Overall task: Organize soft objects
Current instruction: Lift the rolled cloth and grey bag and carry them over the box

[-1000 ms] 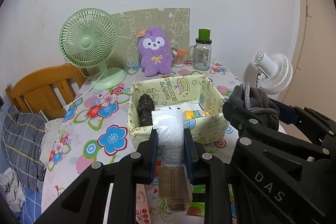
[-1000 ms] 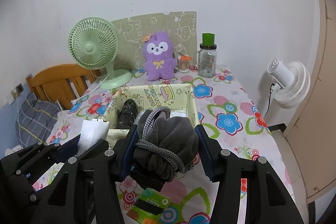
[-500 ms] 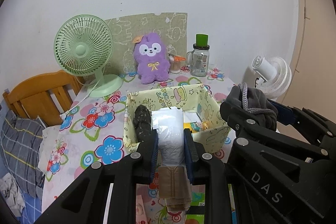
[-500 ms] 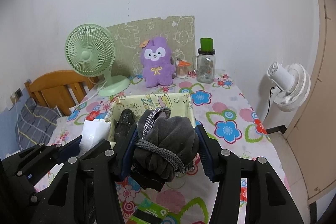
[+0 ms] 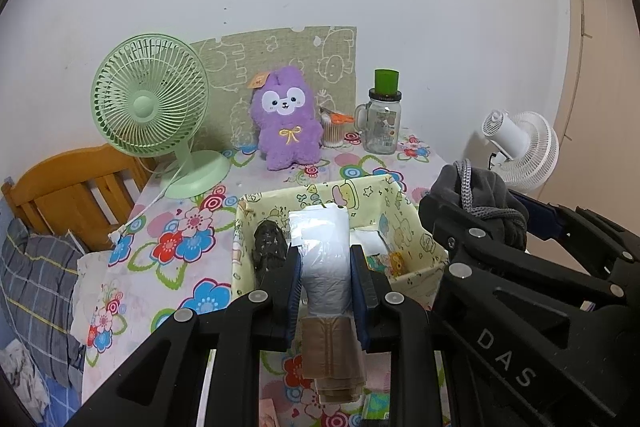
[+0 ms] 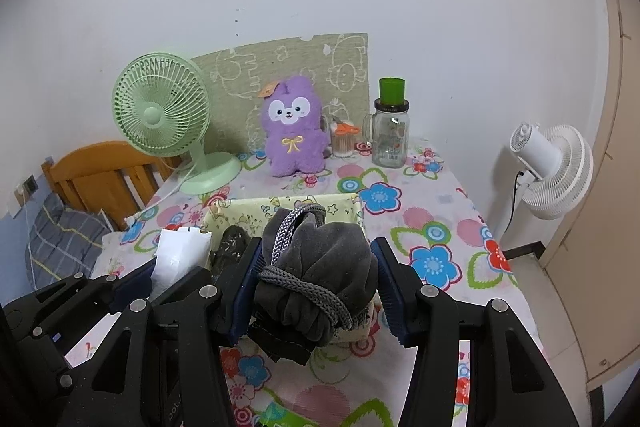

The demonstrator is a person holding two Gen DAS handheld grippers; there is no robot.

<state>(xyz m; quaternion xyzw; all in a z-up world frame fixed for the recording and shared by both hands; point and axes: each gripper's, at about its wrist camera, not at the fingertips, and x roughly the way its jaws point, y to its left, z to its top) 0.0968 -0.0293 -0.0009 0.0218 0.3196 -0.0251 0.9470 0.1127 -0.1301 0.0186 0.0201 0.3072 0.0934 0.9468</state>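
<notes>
A: Starting at the left, what stands on the floral tablecloth [image 5: 160,255]?

B: A green desk fan [image 5: 150,107] at the back left, then a purple plush toy [image 5: 286,119] against a patterned board, then a glass jar with a green lid [image 5: 382,123]. A white fan [image 6: 554,169] stands off the table's right edge.

A: And the left gripper [image 5: 326,285]?

B: Its blue pads are pressed against a plastic-wrapped bundle [image 5: 322,259], white above and tan below. The bundle hangs over the near edge of the yellow fabric bin [image 5: 416,219], its top end above the bin's inside. A dark rolled item [image 5: 269,247] lies in the bin's left part, beside the bundle.

A: And further right?

B: The right gripper [image 6: 318,291] is clamped on a dark grey cloth bundle [image 6: 320,267] tied with a grey cord [image 6: 304,287]. It is held above the near right side of the bin, just right of the left gripper.
</notes>
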